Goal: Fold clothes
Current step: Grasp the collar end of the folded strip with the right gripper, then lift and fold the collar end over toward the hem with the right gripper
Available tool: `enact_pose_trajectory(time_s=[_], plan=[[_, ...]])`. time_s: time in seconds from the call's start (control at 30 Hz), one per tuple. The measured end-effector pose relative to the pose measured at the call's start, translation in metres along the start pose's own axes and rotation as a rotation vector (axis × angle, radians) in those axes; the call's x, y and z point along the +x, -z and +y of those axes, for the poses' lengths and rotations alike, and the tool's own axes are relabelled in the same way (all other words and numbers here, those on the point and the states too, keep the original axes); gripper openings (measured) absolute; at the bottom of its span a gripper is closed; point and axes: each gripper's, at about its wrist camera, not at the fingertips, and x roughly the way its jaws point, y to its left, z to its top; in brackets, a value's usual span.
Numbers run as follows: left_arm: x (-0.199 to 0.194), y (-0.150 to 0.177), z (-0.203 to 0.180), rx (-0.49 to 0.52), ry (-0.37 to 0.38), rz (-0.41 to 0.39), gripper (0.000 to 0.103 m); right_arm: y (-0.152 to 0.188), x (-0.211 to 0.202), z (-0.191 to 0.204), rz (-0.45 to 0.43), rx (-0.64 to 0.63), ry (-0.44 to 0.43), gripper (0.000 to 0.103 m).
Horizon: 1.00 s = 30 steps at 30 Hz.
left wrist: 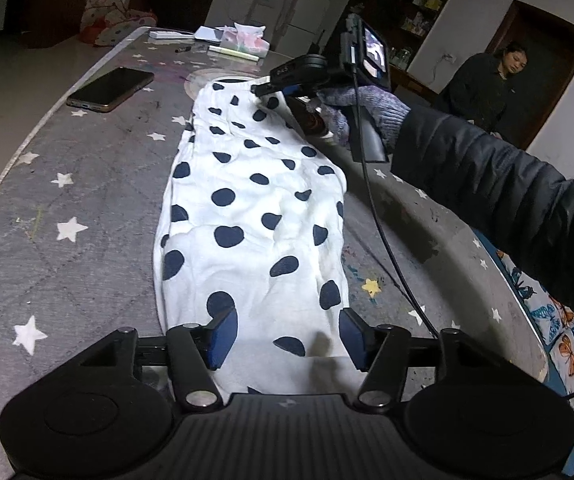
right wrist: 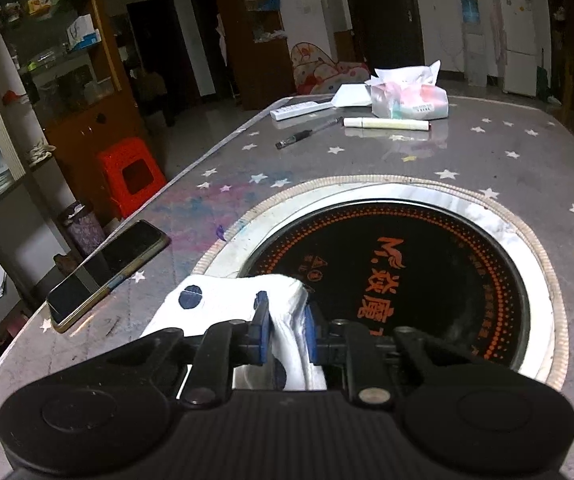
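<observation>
A: Nearest the lens, the left gripper (left wrist: 287,336) stands released, its blue pads either side of the near end of the spotted garment (left wrist: 255,216) without pressing it. How far along is the folding, would you say?

B: Partway, I'd judge. The garment lies on the desk (left wrist: 87,208) as a long narrow strip, so it looks folded lengthwise already; bringing the ends together is still left.

A: And the far end?

B: The right gripper (right wrist: 285,320) is clenched on a bunched corner of the garment, at the rim of the round cooktop (right wrist: 427,280) set into the desk.

A: Room to move, taking the garment as the landmark?

B: Left of it the desk is bare to its curved edge, apart from the phone (left wrist: 111,88) near the far end. Right of it there is a bare band, then the desk's edge with a butterfly-print cloth (left wrist: 567,340) beyond. Past the far end sit a tissue pack (right wrist: 407,96), a marker (right wrist: 387,123) and a pen (right wrist: 311,133), well apart from the garment.

A: So a fold toward the near end has open desk.

B: That is my reading.
</observation>
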Motion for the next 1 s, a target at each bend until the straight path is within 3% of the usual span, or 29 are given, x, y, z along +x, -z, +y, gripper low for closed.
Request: enact_pose_trajectory(time_s=[0.53, 1.0], plan=[[-0.015, 0.014, 0.003, -0.034, -0.091, -0.035, 0.062, 0.013, -0.099, 0.034, -0.076, -0.038, -0.131, 0.016], [-0.023, 0.03, 0.009, -0.057, -0.131, -0.051, 0.062, 0.061, -0.19, 0.085, -0.07, -0.131, -0.278, 0.016]])
